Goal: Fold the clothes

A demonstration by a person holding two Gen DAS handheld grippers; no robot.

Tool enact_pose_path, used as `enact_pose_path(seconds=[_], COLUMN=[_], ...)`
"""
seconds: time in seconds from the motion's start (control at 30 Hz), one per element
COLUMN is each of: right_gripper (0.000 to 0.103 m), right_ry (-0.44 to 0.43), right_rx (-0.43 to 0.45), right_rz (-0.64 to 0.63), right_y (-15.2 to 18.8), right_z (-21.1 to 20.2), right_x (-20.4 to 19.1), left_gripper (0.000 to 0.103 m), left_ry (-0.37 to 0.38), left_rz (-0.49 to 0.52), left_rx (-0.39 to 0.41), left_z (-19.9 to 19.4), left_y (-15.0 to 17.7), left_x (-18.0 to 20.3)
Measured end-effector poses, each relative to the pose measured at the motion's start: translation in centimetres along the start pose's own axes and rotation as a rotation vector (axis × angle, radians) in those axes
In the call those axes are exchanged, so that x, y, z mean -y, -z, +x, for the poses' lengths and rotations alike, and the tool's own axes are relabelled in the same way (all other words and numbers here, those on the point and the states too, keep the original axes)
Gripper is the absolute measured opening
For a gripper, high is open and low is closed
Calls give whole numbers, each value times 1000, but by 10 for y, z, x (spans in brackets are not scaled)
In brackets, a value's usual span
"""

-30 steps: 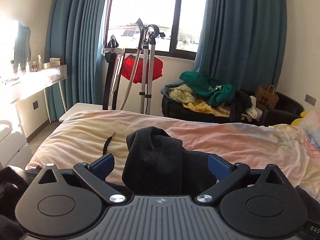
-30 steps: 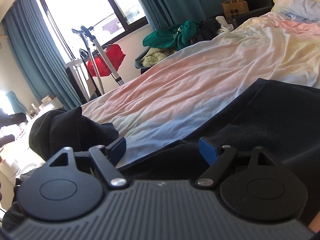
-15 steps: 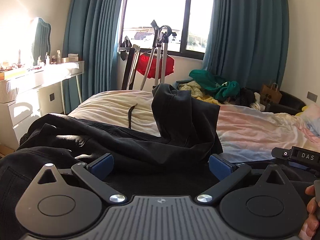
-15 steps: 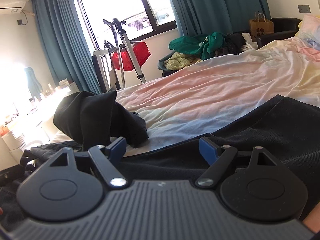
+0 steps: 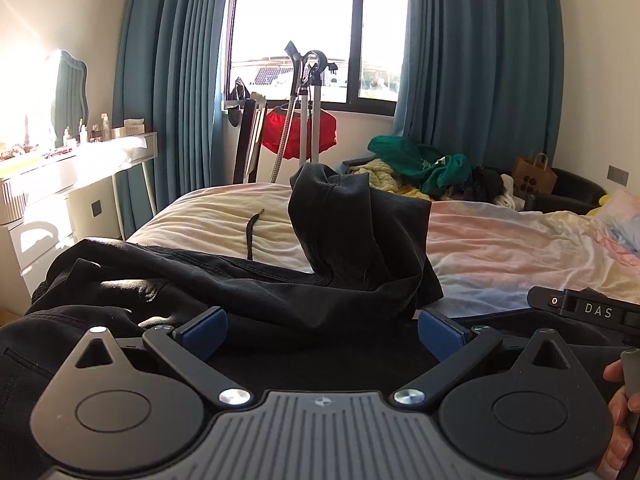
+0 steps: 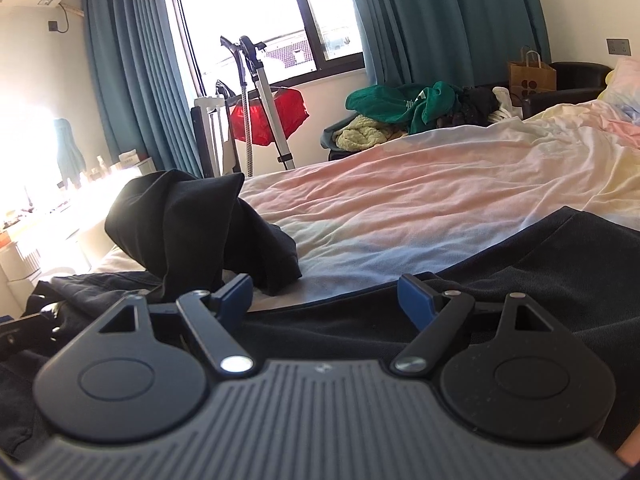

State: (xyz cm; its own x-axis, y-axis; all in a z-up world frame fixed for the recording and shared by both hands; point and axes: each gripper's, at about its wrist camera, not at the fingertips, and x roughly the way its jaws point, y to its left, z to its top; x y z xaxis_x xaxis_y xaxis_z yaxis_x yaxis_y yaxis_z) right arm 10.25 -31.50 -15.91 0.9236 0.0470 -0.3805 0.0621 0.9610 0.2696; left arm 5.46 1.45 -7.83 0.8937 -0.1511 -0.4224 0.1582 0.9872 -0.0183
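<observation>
A black garment [image 5: 224, 280] lies spread on the near side of the bed, with one bunched part [image 5: 360, 236] standing up in a peak; the peak also shows in the right wrist view [image 6: 192, 224]. My left gripper [image 5: 322, 332] is open, its blue pads [image 5: 204, 330] just above the flat black cloth and short of the peak. My right gripper [image 6: 324, 298] is open and low over the garment's flat dark panel [image 6: 520, 280], with the peak to its left. The right gripper's body [image 5: 580, 308] shows at the left view's right edge.
The bed [image 5: 500, 248] has a pastel sheet that stretches back and right. A black cord [image 5: 252, 232] lies on it. Beyond stand a garment steamer [image 5: 308, 120], a chair heaped with clothes [image 5: 416, 164], a paper bag [image 5: 534, 176] and a white dresser [image 5: 60, 172] at the left.
The left gripper pulled back and left away from the bunched peak, which now stands farther ahead. The right view levelled out. Both stay open.
</observation>
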Motion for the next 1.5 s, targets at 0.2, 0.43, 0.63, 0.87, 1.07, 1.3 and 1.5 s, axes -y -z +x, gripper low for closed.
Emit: enact_pose_path(seconds=[0.2,0.43,0.63,0.87,1.07,1.3,1.5], right_gripper=[81,81,81,80,68,25,24], right_ry=[21,16,22,-31,-22,32,151], right_rx=[-33,-79,-110,-248,-260,-134,150], right_rz=[-37,-27,-3,223,251,282,247], right_y=[7,0,-26,-22,-14,-39,-109], right_z=[9,21,63,153,196,166,87], right_x=[-5,3,4,3,-26,-33,-5], left_gripper=[103,103,103,103,103,103,103], left_ry=[10,6,-14,3,11,9,6], left_rz=[12,0,-40,-138,-199,-236,-284], left_rx=[15,8,3,-31,-81,-89,-86], left_z=[-4,-4,1,22,42,51,45], left_y=[-1,-2,-2,3,12,13,10], left_x=[5,4,-7,-24,-34,-34,-43])
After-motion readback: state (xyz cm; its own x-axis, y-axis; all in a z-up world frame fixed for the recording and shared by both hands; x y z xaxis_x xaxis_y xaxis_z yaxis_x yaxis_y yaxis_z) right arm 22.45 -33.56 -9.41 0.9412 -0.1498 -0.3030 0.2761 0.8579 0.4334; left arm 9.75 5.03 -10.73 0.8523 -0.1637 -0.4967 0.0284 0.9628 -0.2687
